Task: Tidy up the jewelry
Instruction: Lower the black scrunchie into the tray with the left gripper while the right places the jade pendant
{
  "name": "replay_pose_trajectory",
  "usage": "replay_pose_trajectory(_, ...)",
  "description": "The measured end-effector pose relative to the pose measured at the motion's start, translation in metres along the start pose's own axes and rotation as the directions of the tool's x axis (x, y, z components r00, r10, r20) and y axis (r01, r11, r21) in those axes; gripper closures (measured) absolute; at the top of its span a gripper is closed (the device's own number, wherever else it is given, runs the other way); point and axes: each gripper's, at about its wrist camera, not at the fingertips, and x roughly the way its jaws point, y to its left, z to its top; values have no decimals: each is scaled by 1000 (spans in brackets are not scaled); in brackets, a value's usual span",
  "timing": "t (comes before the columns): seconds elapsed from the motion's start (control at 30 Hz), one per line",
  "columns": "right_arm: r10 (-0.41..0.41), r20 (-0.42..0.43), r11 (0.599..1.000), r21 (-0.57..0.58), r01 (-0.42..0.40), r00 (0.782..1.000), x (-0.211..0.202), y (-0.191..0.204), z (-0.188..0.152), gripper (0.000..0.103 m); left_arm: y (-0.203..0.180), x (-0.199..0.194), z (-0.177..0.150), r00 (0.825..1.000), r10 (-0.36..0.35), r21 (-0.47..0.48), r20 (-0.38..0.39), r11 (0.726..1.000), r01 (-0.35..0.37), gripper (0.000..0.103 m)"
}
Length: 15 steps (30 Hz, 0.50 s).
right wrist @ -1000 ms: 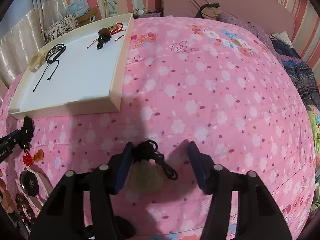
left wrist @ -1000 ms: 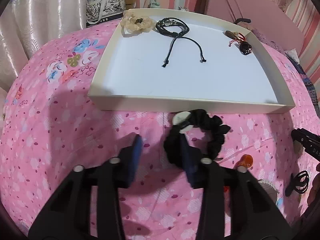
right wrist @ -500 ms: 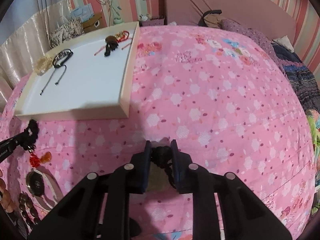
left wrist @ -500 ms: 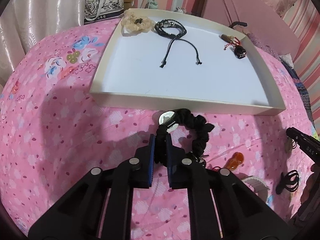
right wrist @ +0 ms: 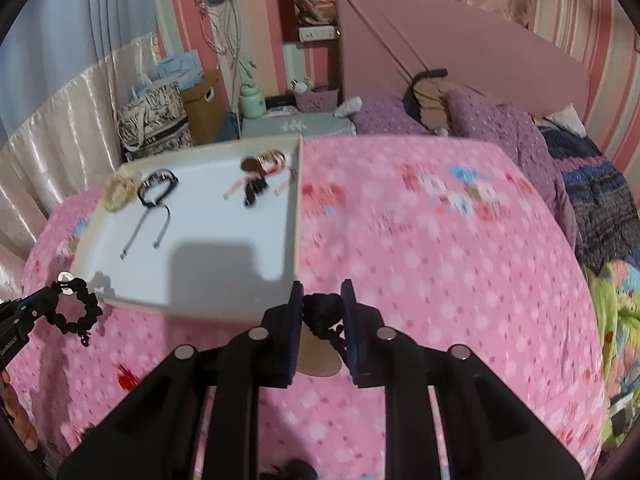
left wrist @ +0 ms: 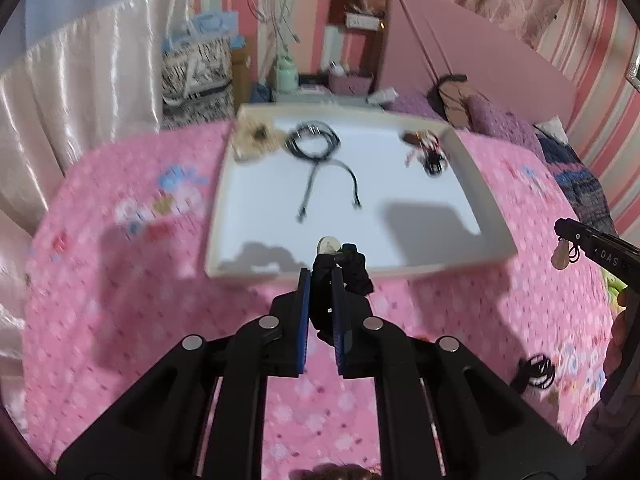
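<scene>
My left gripper [left wrist: 321, 272] is shut on a black beaded bracelet with a pale disc [left wrist: 352, 270] and holds it in the air over the near rim of the white tray [left wrist: 400, 270]; the bracelet also shows in the right wrist view [right wrist: 74, 312]. My right gripper [right wrist: 322, 296] is shut on a pendant with a black cord knot [right wrist: 322, 310] and a tan stone, lifted beside the tray's near right corner [right wrist: 294, 272]. In the tray lie a cream bracelet [left wrist: 254, 138], a black cord bracelet [left wrist: 314, 146] and a red-and-brown charm [left wrist: 426, 148].
The tray rests on a pink flowered bedspread [left wrist: 120, 280]. A black hair clip [left wrist: 534, 372] lies on it at the right. Purple pillows [right wrist: 500, 136] and a pink headboard [right wrist: 460, 44] are behind. A bag [left wrist: 196, 68] and a curtain stand at the far left.
Both grippers closed on their pieces and then rose from the bedspread toward the tray; the bracelet and the pendant now hang clear of the cloth.
</scene>
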Motion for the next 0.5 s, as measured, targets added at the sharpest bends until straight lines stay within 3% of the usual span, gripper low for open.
replay_pose_trajectory(0.2,27,15,999,-36,-26,1000,9,31,29,84,15,6,33,1000,3,-11,-8,1000,-3,95)
replay_pose_trajectory(0.5,41,-5,997,-66,-42,999,49,72,67,84,31,58,74,997,-8,-23,-75,1000,6,95)
